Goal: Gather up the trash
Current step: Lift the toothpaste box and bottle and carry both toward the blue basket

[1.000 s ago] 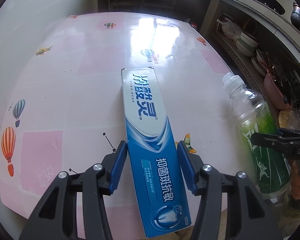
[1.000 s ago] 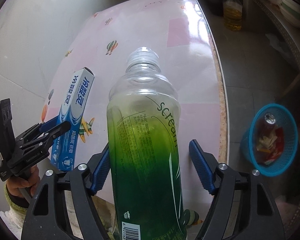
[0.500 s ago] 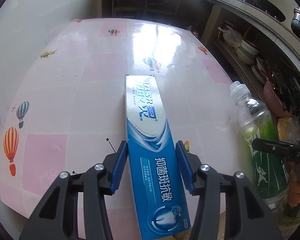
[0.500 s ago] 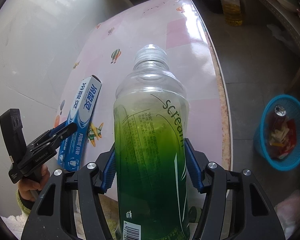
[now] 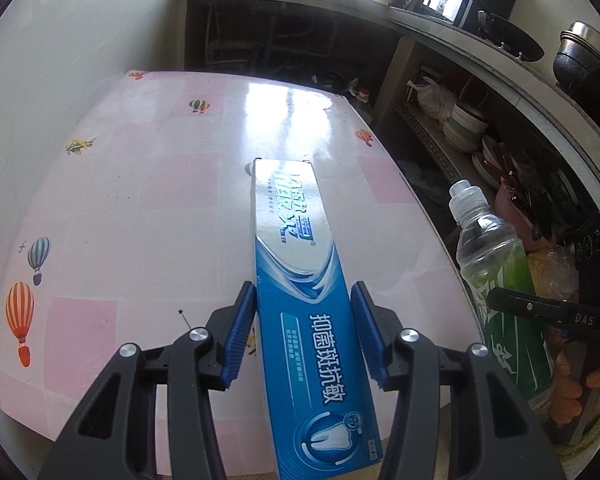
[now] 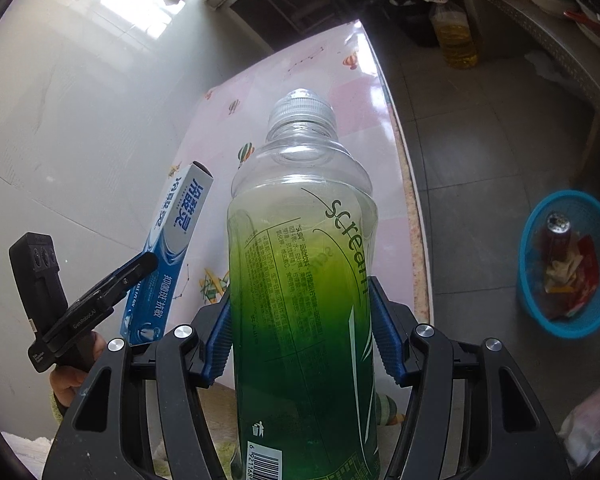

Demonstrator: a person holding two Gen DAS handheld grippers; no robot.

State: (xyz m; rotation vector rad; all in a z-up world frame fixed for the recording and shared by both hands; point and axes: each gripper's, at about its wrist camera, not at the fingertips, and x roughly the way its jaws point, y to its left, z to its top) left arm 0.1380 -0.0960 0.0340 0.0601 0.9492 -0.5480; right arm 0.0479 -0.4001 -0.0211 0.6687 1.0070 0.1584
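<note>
A blue and white toothpaste box (image 5: 296, 280) sticks out lengthwise between the blue pads of my left gripper (image 5: 304, 292), which is shut on its sides and holds it off the pink table (image 5: 140, 200). In the right wrist view a clear bottle with green liquid (image 6: 300, 280) stands upright in my right gripper (image 6: 300, 296), both pads pressed against its body. That same bottle (image 5: 496, 280) shows at the right of the left wrist view. In the right wrist view the box (image 6: 172, 248) and the left gripper (image 6: 112, 280) sit to the left.
A blue mesh basket (image 6: 534, 304) with a bottle and wrappers inside stands on the grey floor right of the table edge (image 6: 412, 240). A yellow oil bottle (image 6: 456, 36) stands farther back. Shelves with stacked bowls (image 5: 464, 128) run along the right.
The right pads, apart from the bottle a second ago, have closed onto it. Both grippers have risen with their loads; the table now looks farther below the box.
</note>
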